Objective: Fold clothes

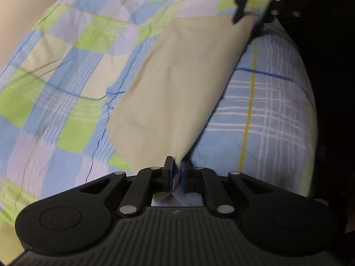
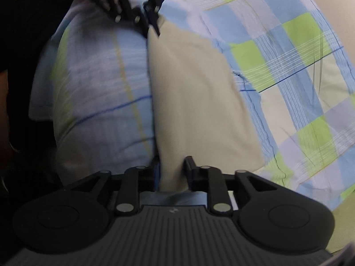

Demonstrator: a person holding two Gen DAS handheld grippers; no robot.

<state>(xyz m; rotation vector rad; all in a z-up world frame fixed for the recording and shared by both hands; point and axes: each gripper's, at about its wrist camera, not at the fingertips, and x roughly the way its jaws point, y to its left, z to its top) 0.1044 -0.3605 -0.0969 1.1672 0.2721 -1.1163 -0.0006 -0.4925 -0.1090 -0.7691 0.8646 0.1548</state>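
Left wrist view: we have both grippers, left gripper (image 1: 176, 175) and right gripper (image 2: 172, 173), clamping the beige cloth (image 1: 177, 84) taut above the checked sheet (image 1: 66, 71); folding remains undone.

A bed-like surface is covered by a checked cotton sheet in pale blue, lime green, lilac and cream squares (image 1: 66, 71), crossed by thin dark blue and yellow lines; it is also seen in the right wrist view (image 2: 288, 77). The sheet is lightly creased. Beyond its far edge a plain beige surface (image 1: 24, 6) is seen, also visible at the upper right of the right wrist view (image 2: 332, 4). The area beside the bed is lost in deep shadow (image 1: 328, 88). Lighting is soft and dim.
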